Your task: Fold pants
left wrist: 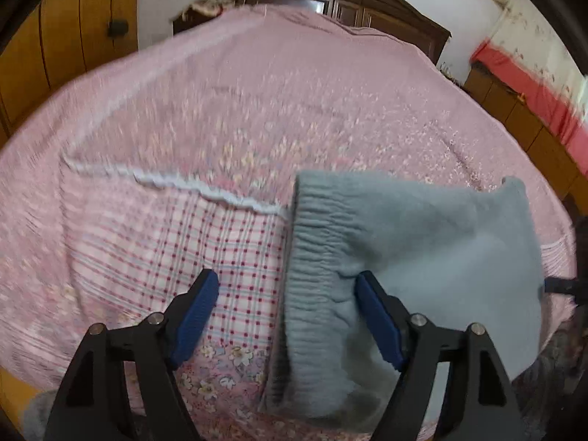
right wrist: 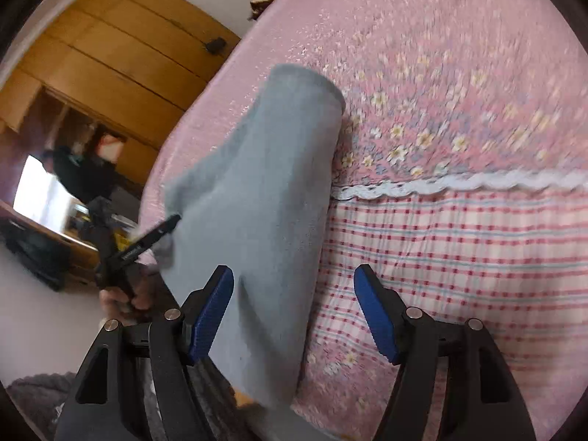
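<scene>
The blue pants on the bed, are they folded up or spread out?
Folded. The pants lie doubled into a short thick stack on the pink bedspread, elastic waistband along one side, no legs stretched out.

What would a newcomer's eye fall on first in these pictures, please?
Most likely the grey-blue pants, lying on the near part of the pink bedspread, elastic waistband beside the checked panel. Next, the blue pads of the left hand-held gripper, open over that waistband. In the right wrist view, the right hand-held gripper is also open, the pants' edge between its pads.
</scene>
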Demonstrator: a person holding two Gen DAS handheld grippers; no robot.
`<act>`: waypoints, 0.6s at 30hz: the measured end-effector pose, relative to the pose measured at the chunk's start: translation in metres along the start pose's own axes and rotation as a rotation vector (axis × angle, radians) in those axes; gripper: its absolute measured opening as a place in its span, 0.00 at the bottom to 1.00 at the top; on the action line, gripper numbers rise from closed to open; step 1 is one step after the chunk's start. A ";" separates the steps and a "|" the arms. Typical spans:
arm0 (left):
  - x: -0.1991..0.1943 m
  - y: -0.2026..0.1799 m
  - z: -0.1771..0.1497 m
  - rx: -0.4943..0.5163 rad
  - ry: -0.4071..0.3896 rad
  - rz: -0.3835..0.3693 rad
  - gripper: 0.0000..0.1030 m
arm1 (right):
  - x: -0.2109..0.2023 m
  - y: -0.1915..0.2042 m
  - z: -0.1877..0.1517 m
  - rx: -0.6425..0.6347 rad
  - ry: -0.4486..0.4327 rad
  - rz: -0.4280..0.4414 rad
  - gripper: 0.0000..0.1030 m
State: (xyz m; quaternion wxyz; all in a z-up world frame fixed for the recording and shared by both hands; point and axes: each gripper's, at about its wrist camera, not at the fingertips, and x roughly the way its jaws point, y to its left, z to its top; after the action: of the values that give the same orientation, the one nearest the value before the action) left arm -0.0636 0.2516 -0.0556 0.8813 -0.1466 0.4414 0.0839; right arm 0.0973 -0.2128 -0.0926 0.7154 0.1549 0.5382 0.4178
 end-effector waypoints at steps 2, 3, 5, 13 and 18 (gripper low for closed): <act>0.003 0.004 0.003 -0.009 0.009 -0.020 0.82 | 0.002 -0.001 0.001 -0.006 -0.023 0.084 0.68; 0.005 0.006 0.004 -0.006 0.014 -0.025 0.84 | 0.004 -0.002 0.004 -0.010 -0.005 0.143 0.68; 0.010 0.009 0.010 -0.006 0.020 -0.038 0.86 | 0.017 0.001 0.018 -0.057 0.107 0.232 0.68; 0.017 -0.029 0.010 -0.012 -0.042 0.044 0.89 | 0.042 0.024 0.054 -0.121 0.353 0.028 0.13; 0.023 -0.089 0.000 0.071 -0.086 0.068 0.86 | 0.006 0.040 0.083 -0.210 0.323 0.014 0.12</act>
State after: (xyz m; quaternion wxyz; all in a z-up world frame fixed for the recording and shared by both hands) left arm -0.0250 0.1678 -0.0574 0.9008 -0.0961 0.4105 0.1044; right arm 0.1552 -0.1646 -0.0385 0.6290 0.0139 0.5985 0.4959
